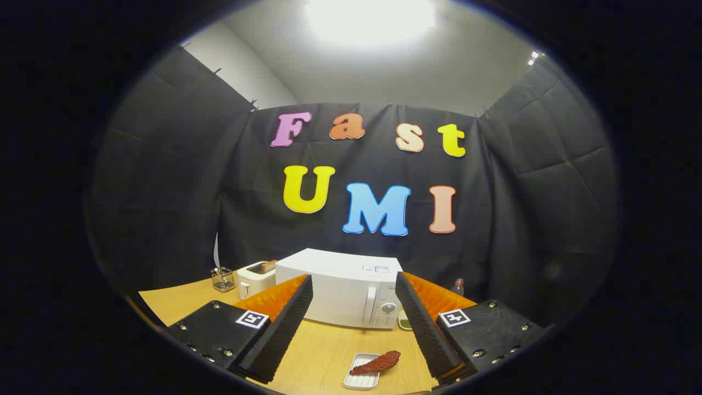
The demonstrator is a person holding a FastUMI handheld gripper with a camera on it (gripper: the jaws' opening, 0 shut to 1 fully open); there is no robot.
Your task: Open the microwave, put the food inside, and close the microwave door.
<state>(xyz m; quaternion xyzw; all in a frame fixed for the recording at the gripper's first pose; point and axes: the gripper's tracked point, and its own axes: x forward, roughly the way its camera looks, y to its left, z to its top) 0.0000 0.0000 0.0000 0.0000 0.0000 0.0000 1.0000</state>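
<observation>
Microwave: white, door closed, on wooden table, beyond fingers, seen between them. Food: reddish-brown piece lying on small white tray, between fingers, nearer than microwave, apart from it. Gripper: fingers spread wide, holding nothing. Toaster: white, just left of microwave. Wire basket: left of toaster. Small bottle: right of microwave, by wall.
</observation>
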